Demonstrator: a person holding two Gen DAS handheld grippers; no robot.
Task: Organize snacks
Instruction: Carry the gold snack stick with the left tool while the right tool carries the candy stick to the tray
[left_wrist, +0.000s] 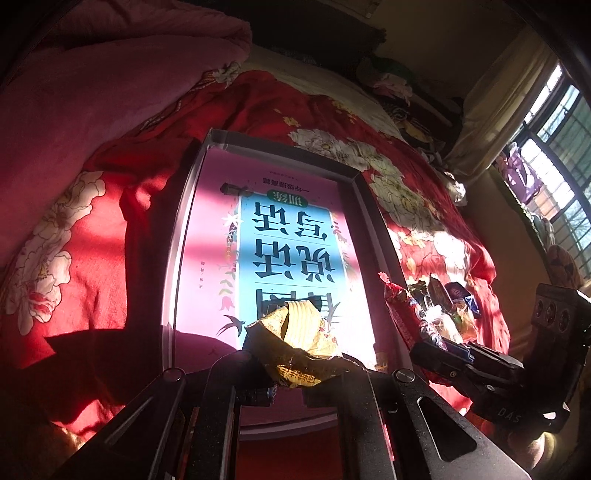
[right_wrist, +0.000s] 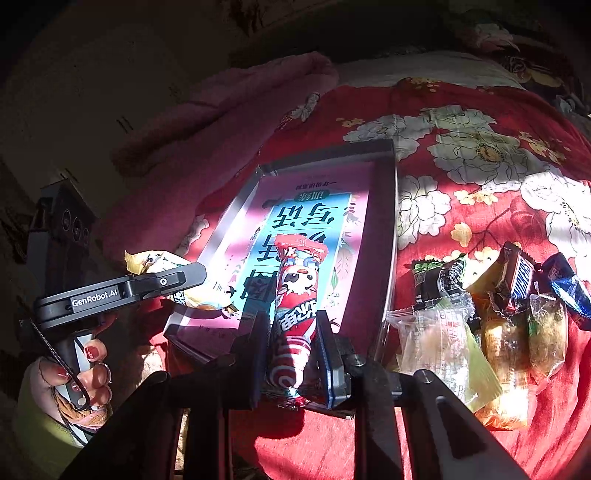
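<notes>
My left gripper (left_wrist: 291, 373) is shut on a crumpled gold snack packet (left_wrist: 295, 336), held over the near end of a clear tray (left_wrist: 373, 206) that has a pink and blue book (left_wrist: 280, 236) in it. The packet (right_wrist: 177, 273) and left gripper (right_wrist: 184, 277) also show at the left of the right wrist view. My right gripper (right_wrist: 295, 354) is shut on a long red sausage stick (right_wrist: 295, 295) with a cartoon face, held over the tray's (right_wrist: 391, 236) near edge. The stick (left_wrist: 397, 310) and right gripper (left_wrist: 432, 354) appear at the right of the left wrist view.
A pile of several wrapped snacks (right_wrist: 491, 314) lies on the red floral bedspread (right_wrist: 480, 177) right of the tray, also in the left wrist view (left_wrist: 447, 310). A pink quilt (left_wrist: 92, 92) is bunched at the far left. A window (left_wrist: 554, 147) is at the right.
</notes>
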